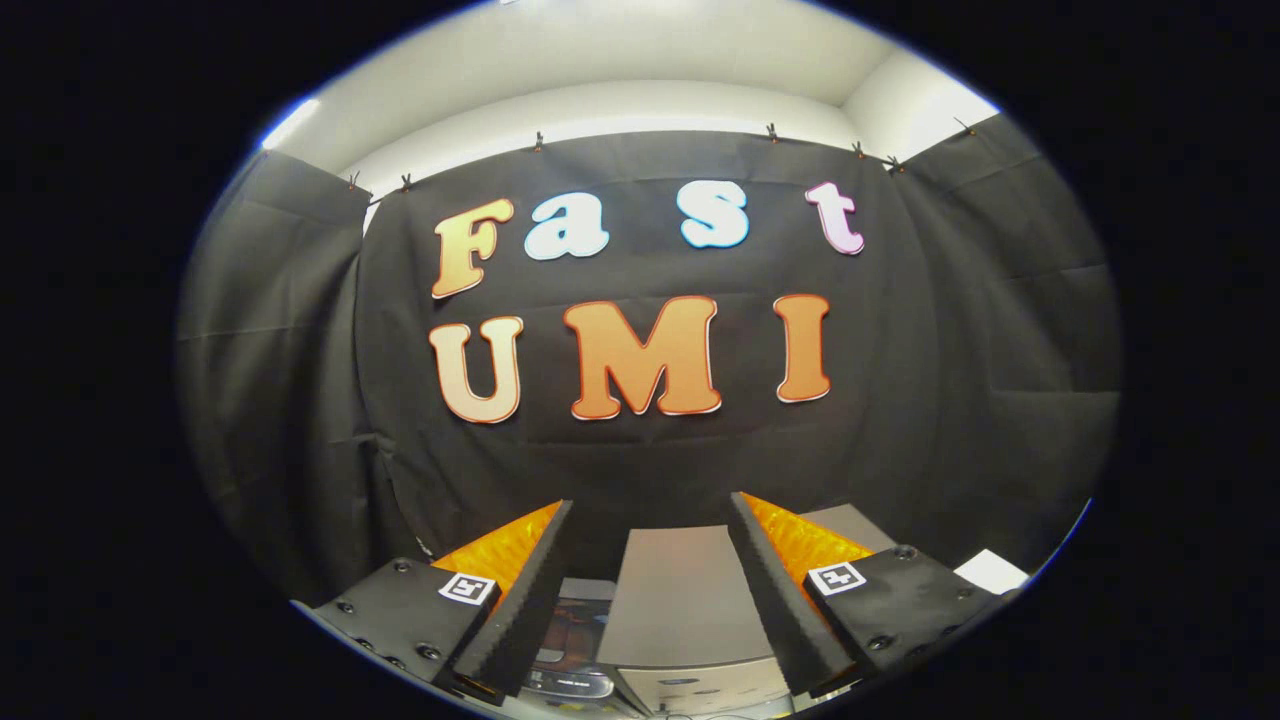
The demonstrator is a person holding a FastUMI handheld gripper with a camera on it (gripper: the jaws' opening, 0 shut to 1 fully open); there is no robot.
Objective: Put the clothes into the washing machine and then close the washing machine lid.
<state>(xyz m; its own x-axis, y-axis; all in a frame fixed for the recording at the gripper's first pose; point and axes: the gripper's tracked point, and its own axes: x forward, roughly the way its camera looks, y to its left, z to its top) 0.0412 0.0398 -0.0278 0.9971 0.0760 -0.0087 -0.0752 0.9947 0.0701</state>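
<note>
Grey washer [690,600] sat low between your fingers, claw [650,520] spread wide and holding nothing.

You held the claw high and level, so it faced the black cloth wall [960,380], and the washer lay below and just ahead of it, its flat top showing in the gap between the two fingers. The right finger [775,590] crossed the washer's right side; the left finger [525,600] stood just off its left edge. A dark opening [572,640] showed at the washer's left, beside the left finger, with something in it too dim for you to make out. A white slip [990,570] lay beyond the right finger, well apart from the washer. Above the cloth ran a pale wall [620,60].
</note>
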